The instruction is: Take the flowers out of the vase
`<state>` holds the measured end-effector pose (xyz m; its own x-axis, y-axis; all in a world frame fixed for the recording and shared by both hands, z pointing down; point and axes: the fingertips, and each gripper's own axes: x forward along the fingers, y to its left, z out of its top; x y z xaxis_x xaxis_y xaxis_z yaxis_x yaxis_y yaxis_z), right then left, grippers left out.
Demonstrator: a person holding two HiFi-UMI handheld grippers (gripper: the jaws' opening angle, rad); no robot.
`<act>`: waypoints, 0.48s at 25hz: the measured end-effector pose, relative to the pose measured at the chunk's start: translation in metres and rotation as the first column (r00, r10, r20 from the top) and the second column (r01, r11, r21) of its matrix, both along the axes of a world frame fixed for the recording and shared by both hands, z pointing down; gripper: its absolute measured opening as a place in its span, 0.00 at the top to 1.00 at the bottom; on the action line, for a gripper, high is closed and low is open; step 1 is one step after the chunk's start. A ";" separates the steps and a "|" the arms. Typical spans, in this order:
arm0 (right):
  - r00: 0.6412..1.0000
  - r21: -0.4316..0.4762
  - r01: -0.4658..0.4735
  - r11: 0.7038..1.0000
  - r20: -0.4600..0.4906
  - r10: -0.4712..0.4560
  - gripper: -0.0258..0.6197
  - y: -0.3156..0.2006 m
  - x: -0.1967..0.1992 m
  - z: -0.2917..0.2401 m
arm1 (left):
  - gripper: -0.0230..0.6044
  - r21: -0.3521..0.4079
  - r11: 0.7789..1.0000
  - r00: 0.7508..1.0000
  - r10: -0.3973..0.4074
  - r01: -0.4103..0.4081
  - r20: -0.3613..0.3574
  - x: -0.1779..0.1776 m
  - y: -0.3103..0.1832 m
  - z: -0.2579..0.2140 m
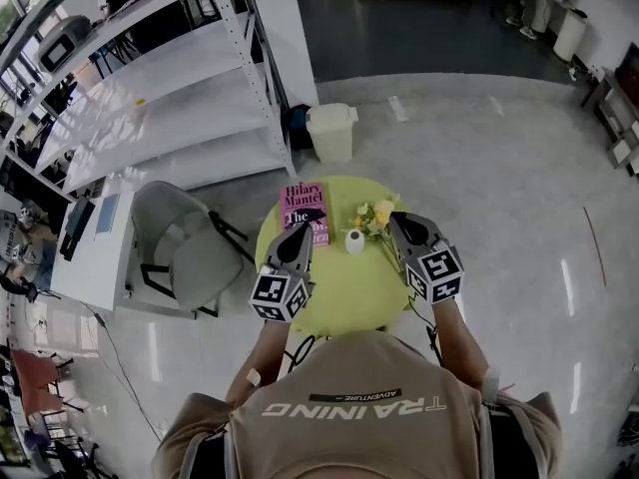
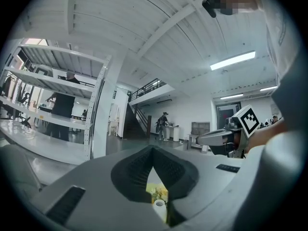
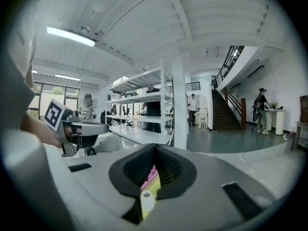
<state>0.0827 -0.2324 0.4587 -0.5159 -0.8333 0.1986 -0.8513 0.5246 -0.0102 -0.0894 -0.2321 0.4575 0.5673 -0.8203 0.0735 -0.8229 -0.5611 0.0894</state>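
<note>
A small white vase point(image 1: 354, 241) stands upright on the round yellow-green table point(image 1: 339, 289). The yellow flowers point(image 1: 375, 215) show just right of it and beyond it, their stems running back under my right gripper point(image 1: 397, 221); I cannot tell whether they touch it. Through the right gripper's point(image 3: 155, 148) shut jaws I see the vase point(image 3: 147, 201) with a bare mouth. My left gripper point(image 1: 300, 231) hovers left of the vase, its jaws point(image 2: 153, 149) closed together, and past them the vase point(image 2: 159, 205) and the flowers point(image 2: 156, 192) show.
A pink book point(image 1: 304, 208) lies at the table's far side. A grey chair point(image 1: 185, 249) stands to the left, a white bin point(image 1: 331, 131) beyond the table, and white shelving point(image 1: 150, 88) at the back left. Several people stand far off.
</note>
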 end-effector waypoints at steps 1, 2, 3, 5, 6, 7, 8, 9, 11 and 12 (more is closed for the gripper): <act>1.000 -0.002 0.001 1.000 0.001 -0.001 0.96 -0.001 0.000 0.001 | 0.96 -0.004 1.000 1.000 0.000 0.000 0.000 0.000 -0.001 0.002; 1.000 -0.005 0.002 1.000 0.002 -0.002 0.96 -0.002 -0.001 0.003 | 0.96 -0.007 1.000 1.000 0.000 0.000 -0.001 0.000 -0.001 0.004; 1.000 -0.007 0.004 1.000 0.003 -0.004 0.96 -0.004 -0.001 0.004 | 0.96 -0.010 1.000 1.000 -0.001 0.001 -0.001 -0.001 -0.002 0.006; 1.000 -0.007 0.007 1.000 0.000 -0.007 0.96 -0.005 -0.004 0.005 | 0.96 -0.014 1.000 1.000 -0.003 0.003 -0.002 -0.003 -0.004 0.009; 1.000 -0.007 0.008 1.000 -0.001 -0.008 0.96 -0.006 -0.006 0.006 | 0.96 -0.015 1.000 1.000 -0.004 0.004 -0.003 -0.004 -0.004 0.010; 1.000 -0.006 0.008 1.000 -0.002 -0.008 0.96 -0.006 -0.007 0.006 | 0.96 -0.016 1.000 1.000 -0.006 0.006 -0.005 -0.005 -0.005 0.011; 1.000 -0.006 0.008 1.000 -0.002 -0.008 0.96 -0.006 -0.008 0.006 | 0.96 -0.017 1.000 1.000 -0.008 0.008 -0.006 -0.006 -0.005 0.012; 1.000 -0.006 0.006 1.000 -0.001 -0.006 0.96 -0.007 -0.008 0.007 | 0.96 -0.019 1.000 1.000 -0.010 0.010 -0.008 -0.008 -0.005 0.013; 1.000 -0.004 0.002 1.000 0.001 -0.002 0.96 -0.008 -0.008 0.007 | 0.96 -0.023 1.000 1.000 -0.014 0.014 -0.011 -0.009 -0.006 0.014; 1.000 -0.003 0.000 1.000 0.003 0.000 0.96 -0.009 -0.008 0.006 | 0.96 -0.025 1.000 1.000 -0.015 0.015 -0.013 -0.009 -0.007 0.015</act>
